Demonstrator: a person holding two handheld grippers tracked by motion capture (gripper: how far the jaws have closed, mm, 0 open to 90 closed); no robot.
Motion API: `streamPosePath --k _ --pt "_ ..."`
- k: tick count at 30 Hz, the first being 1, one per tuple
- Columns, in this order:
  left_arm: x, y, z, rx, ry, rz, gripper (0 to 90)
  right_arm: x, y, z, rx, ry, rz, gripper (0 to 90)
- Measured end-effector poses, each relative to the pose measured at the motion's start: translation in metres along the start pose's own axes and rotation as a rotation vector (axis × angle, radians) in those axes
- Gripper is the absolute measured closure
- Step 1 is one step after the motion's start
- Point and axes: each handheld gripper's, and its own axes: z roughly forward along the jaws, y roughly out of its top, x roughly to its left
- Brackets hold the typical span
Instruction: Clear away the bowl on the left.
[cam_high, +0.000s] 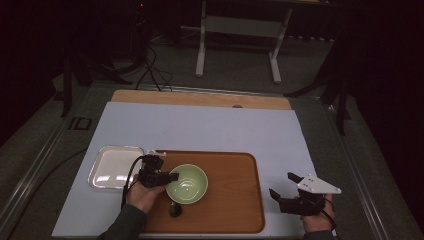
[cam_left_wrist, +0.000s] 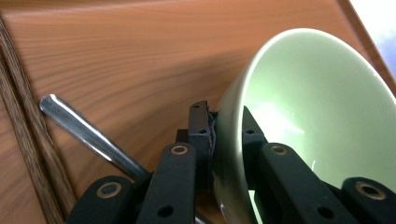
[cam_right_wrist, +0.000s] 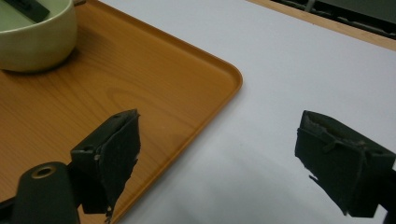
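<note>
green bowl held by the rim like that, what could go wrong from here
The left gripper pinches only the rim of the green bowl, one jaw inside and one outside, so the bowl may slip or swing if lifted. A spoon lies on the wooden tray close beside the bowl; the bowl could knock it.

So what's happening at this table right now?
A person is working with a hand-held tool in each hand. The left tool is clamped on the rim of a green bowl that sits on a wooden tray, one jaw inside and one outside. A metal spoon lies on the tray beside it. The right tool is open, holding nothing, just off the tray's right edge.
</note>
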Motion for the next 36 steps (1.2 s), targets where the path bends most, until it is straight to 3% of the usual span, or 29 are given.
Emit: streamPosePath --k 15,30,36 --pt "0.006 -0.015 -0.02 0.061 0.007 0.023 82.3 0.0 0.0 0.0 -0.002 0.0 0.002 13.4" --pt "0.004 -0.008 -0.005 -0.016 -0.01 -0.032 80.9 0.001 0.0 0.002 0.008 0.003 -0.003 13.4" --pt "0.004 -0.004 -0.001 -0.017 -0.029 -0.041 80.2 0.0 0.0 0.002 0.011 0.004 -0.004 13.4"
